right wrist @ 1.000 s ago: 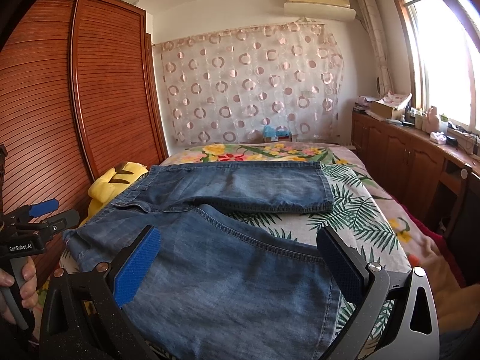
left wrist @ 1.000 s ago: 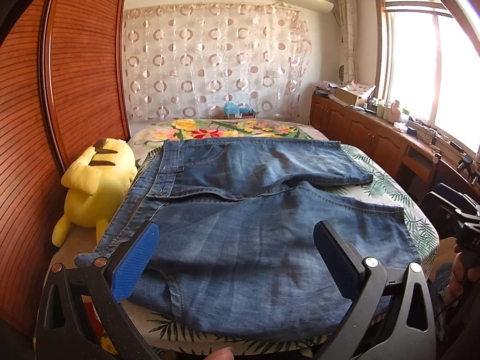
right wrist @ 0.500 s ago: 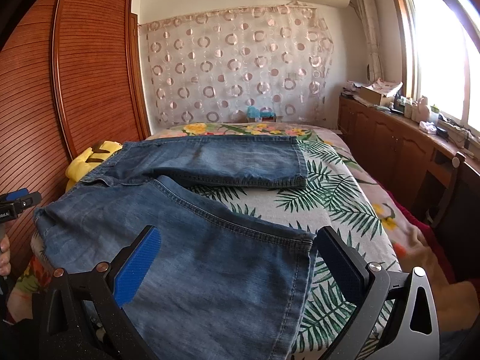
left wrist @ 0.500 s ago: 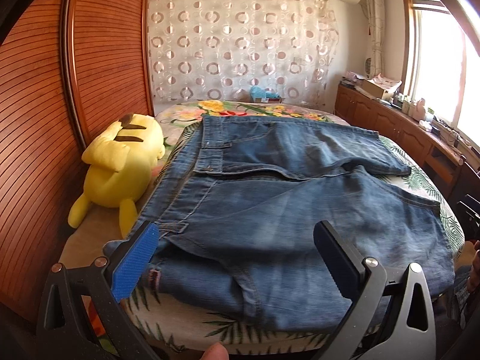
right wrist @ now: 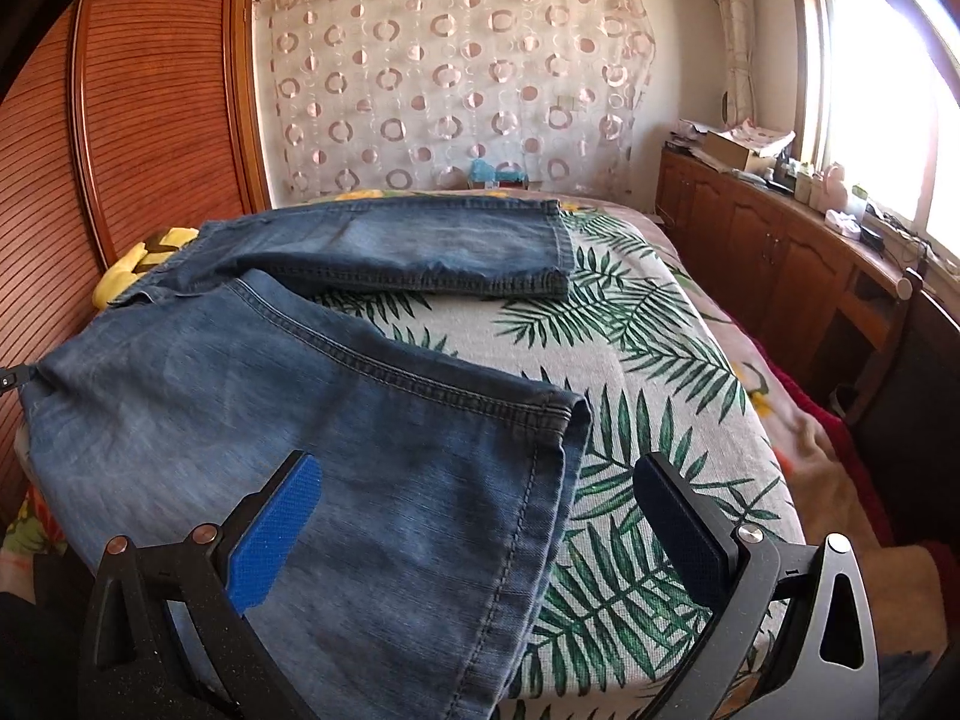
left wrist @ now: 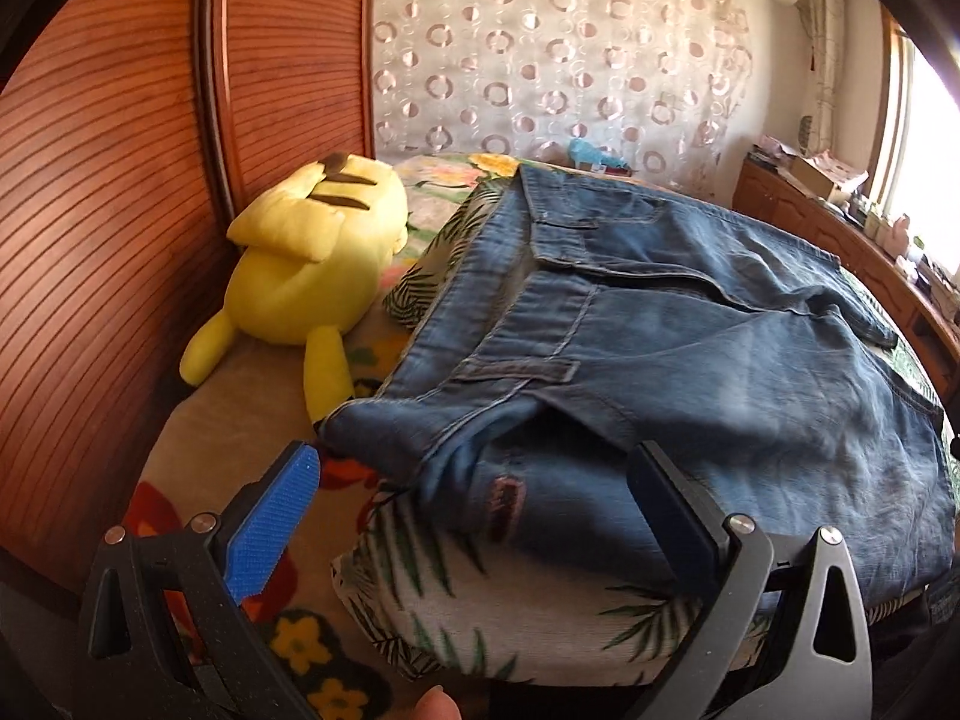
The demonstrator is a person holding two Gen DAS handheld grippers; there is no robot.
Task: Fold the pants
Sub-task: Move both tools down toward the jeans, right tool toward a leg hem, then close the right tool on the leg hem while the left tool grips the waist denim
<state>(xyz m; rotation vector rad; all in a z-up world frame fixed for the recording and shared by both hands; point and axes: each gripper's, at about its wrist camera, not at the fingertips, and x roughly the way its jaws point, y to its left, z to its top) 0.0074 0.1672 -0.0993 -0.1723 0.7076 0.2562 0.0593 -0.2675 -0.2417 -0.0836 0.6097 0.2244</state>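
Note:
Blue denim pants (left wrist: 690, 354) lie spread on the bed, waistband to the left, both legs running right. My left gripper (left wrist: 474, 498) is open, just short of the near waistband corner (left wrist: 384, 432) at the bed's front left. My right gripper (right wrist: 480, 510) is open over the hem end of the near leg (right wrist: 558, 438), holding nothing. The far leg's hem (right wrist: 558, 252) lies flat further back. The pants also show in the right wrist view (right wrist: 270, 396).
A yellow plush toy (left wrist: 312, 264) lies left of the waistband against the wooden wardrobe (left wrist: 120, 192). The leaf-print bedcover (right wrist: 648, 348) shows right of the legs. A wooden cabinet (right wrist: 780, 252) runs along the window side.
My left gripper has swung left and closer toward the waistband corner. My right gripper has moved right and down toward the near leg's hem. Both stayed open.

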